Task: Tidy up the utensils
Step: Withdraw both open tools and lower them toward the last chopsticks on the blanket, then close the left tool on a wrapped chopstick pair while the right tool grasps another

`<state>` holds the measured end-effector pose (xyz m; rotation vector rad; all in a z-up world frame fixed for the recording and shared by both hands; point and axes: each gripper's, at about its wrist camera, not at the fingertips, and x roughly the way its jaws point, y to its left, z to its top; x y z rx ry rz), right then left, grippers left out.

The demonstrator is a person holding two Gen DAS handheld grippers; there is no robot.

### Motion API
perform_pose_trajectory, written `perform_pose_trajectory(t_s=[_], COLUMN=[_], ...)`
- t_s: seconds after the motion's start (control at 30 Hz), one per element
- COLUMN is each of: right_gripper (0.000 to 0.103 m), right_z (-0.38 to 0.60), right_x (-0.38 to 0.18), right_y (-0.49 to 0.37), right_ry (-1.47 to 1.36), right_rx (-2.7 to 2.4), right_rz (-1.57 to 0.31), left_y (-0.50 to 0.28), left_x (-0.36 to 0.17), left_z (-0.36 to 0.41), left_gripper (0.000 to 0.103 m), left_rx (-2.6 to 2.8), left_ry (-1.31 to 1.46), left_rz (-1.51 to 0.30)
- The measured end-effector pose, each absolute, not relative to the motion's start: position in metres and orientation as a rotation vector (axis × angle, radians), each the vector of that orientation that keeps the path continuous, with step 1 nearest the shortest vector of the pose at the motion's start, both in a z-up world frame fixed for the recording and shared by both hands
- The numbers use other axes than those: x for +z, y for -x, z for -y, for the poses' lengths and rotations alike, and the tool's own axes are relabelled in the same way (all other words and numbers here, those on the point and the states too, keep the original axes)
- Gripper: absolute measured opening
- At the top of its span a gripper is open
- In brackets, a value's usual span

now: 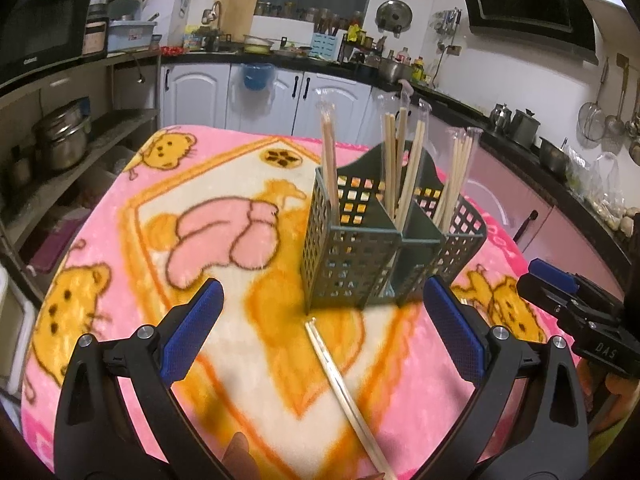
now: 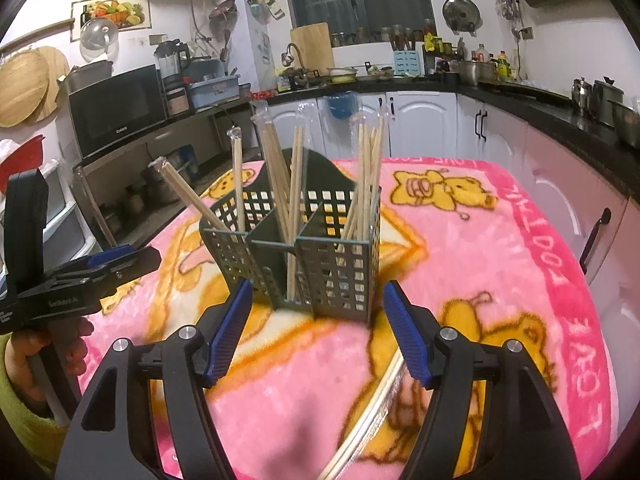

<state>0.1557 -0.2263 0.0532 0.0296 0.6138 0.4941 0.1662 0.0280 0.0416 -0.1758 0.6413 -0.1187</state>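
A dark green grid utensil caddy (image 1: 352, 256) (image 2: 320, 264) stands upright on the pink bear blanket (image 1: 120, 220) (image 2: 480, 260). Its compartments hold several wrapped pairs of wooden chopsticks (image 1: 404, 168) (image 2: 288, 184). One wrapped chopstick pair (image 1: 344, 392) (image 2: 368, 412) lies flat on the blanket in front of the caddy. My left gripper (image 1: 324, 332) is open, hovering above that loose pair, just short of the caddy. My right gripper (image 2: 316, 332) is open and empty, close to the caddy's front. Each gripper shows at the edge of the other's view.
Kitchen counters with pots, bottles and a cutting board (image 1: 236, 12) ring the table. A microwave (image 2: 116, 108) and shelves with steel pots (image 1: 64, 140) stand to the left. White cabinets (image 2: 424, 128) lie behind.
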Motion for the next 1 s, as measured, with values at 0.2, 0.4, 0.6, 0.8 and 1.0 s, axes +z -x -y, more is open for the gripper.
perform_pose_trajectory(t_s=[0.2, 0.4, 0.6, 0.8, 1.0], right_gripper=[0.066, 0.066, 0.066, 0.066, 0.066], right_z=[0.229, 0.229, 0.23, 0.234, 0.236], right_x=[0.04, 0.024, 0.01, -0.003, -0.016], right_y=[-0.154, -0.156, -0.167, -0.186, -0.213], right_ry=[-0.023, -0.014, -0.019, -0.023, -0.015], right_rx=[0.49, 0.483, 0.472, 0.448, 0.4], right_rz=[-0.648, -0.699, -0.755, -0.823, -0.904], left_y=[-0.167, -0.171, -0.183, -0.199, -0.217], left_x=[0.028, 0.013, -0.007, -0.025, -0.037], left_z=[-0.022, -0.017, -0.01, -0.005, -0.007], left_gripper=[0.092, 0.092, 0.092, 0.091, 0.075], left_rx=[-0.126, -0.147, -0.172, -0.182, -0.187], left_ry=[0.176, 0.183, 0.175, 0.186, 0.238], left_rz=[-0.68, -0.737, -0.825, -0.899, -0.968])
